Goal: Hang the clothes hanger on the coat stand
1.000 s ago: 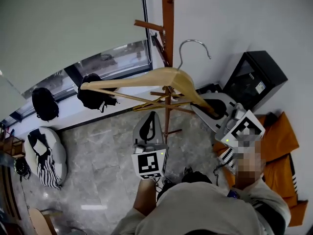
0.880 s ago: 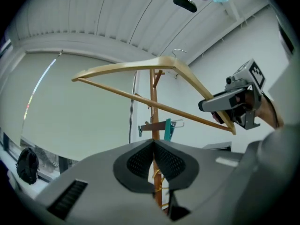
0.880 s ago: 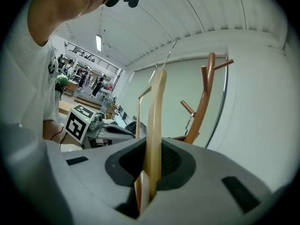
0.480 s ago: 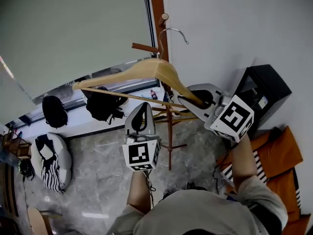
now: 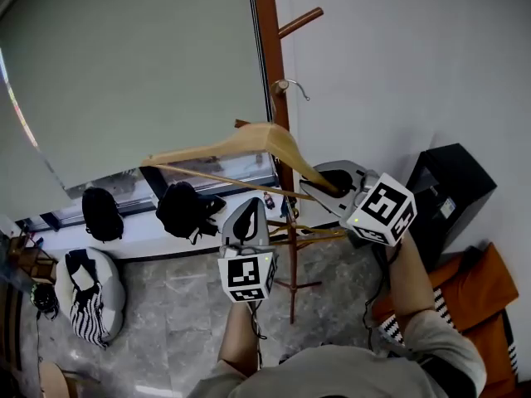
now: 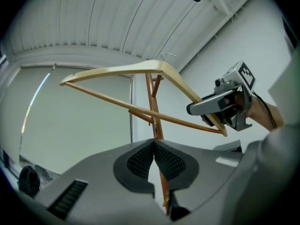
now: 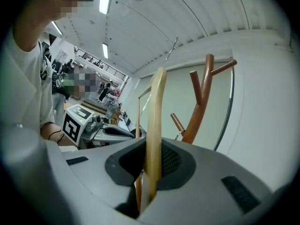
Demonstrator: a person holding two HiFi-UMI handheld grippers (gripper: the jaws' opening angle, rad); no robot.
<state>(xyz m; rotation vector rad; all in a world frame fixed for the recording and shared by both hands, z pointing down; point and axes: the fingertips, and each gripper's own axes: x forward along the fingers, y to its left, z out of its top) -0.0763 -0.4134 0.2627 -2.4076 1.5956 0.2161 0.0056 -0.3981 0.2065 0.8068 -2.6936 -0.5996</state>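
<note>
A pale wooden hanger (image 5: 249, 139) with a metal hook (image 5: 287, 85) hangs in the air beside the brown coat stand (image 5: 270, 48). Its hook is close to the stand's pole, below the upper peg (image 5: 300, 21); whether it touches the pole I cannot tell. My right gripper (image 5: 333, 182) is shut on the hanger's right end, and in the right gripper view the hanger arm (image 7: 156, 116) runs up from between the jaws (image 7: 151, 175). My left gripper (image 5: 247, 214) sits below the hanger bar, jaw tips together (image 6: 153, 142), holding nothing.
Two black backpacks (image 5: 182, 210) (image 5: 101, 214) rest on the window ledge, and a striped bag (image 5: 83, 293) lies on the floor at left. A black box (image 5: 448, 193) and orange cloth (image 5: 469, 293) are on the right by the white wall. Lower pegs (image 5: 311, 239) stick out of the stand.
Both grippers have risen, carrying the hanger upward along the stand. The hook now sits higher and closer to the pole, under the upper peg.
</note>
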